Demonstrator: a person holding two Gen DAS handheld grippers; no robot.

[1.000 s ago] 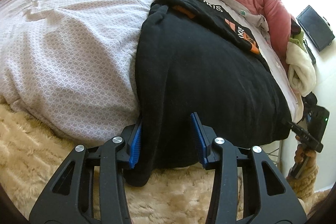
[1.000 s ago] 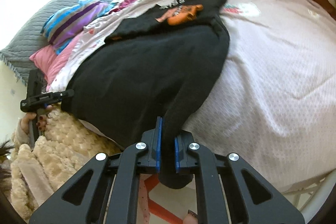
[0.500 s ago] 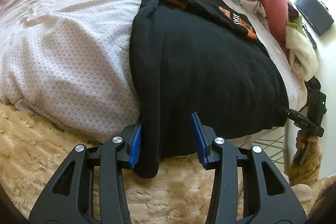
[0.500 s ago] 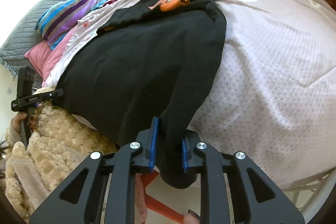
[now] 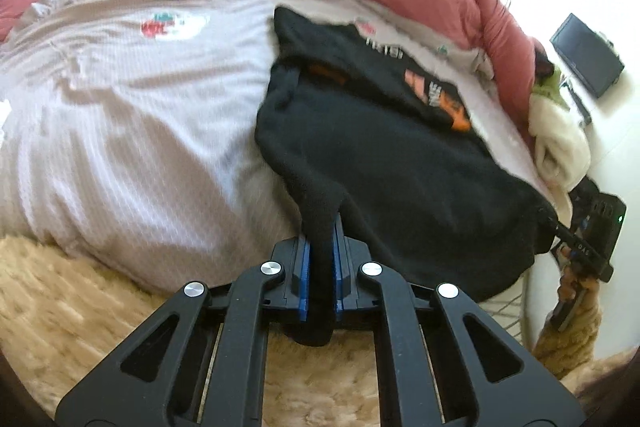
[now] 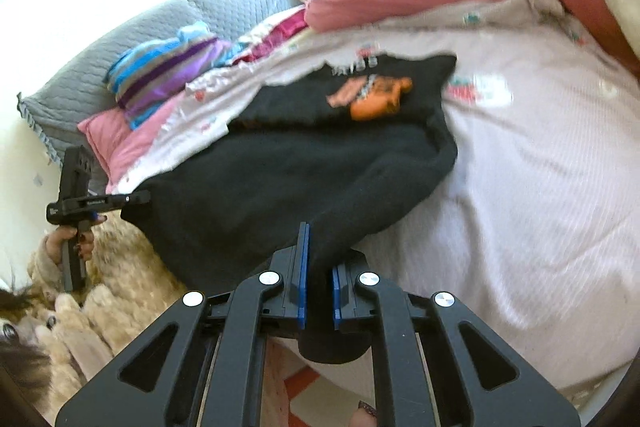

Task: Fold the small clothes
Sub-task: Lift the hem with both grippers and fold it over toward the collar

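Left hand-held gripper (image 5: 320,267): was open, now closed on garment corner.
Black garment (image 5: 400,167): near left corner, loose between blue pads a second ago, now pinched and drawn taut off the bed edge; right hand-held gripper (image 6: 318,283) grip narrower.

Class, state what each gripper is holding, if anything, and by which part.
Both hold the black garment: left gripper shut on one near-edge corner, right gripper shut on the other.
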